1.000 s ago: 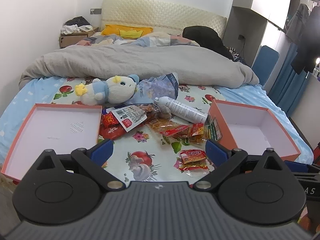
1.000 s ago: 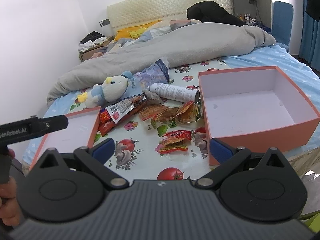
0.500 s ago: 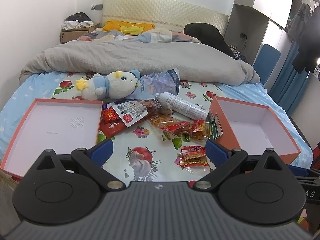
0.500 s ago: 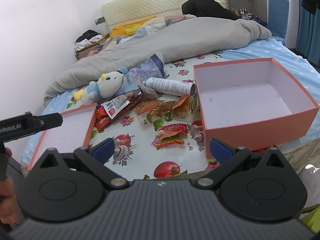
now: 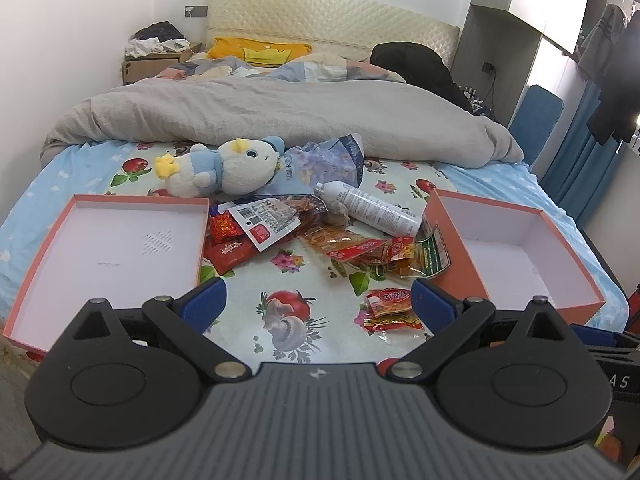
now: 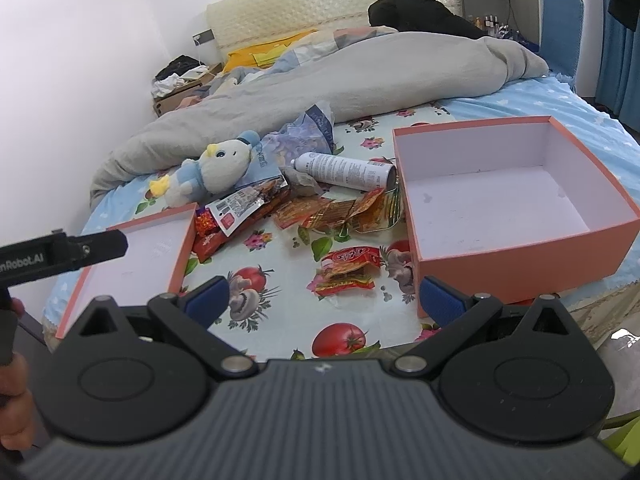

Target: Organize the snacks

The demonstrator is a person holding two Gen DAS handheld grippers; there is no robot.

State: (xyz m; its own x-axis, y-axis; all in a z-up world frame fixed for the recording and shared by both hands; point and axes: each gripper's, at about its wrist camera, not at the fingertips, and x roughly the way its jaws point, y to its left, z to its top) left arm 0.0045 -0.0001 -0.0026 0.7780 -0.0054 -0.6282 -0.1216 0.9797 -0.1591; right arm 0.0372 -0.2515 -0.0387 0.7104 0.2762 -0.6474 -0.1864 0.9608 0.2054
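Several red and orange snack packets lie in a heap on the fruit-print sheet, between a shallow orange lid on the left and a deeper orange box on the right. A small red packet lies nearest, also in the right wrist view. My left gripper is open and empty, above the bed's near edge. My right gripper is open and empty, short of that packet. The box and lid are empty.
A white spray can, a plush duck and a crumpled blue bag lie behind the snacks. A grey duvet covers the far half of the bed. The left gripper's body shows at the right wrist view's left edge.
Both cameras have drawn back and risen slightly, so the bed and boxes look a little farther away. Both grippers stay open and nothing on the bed has moved.
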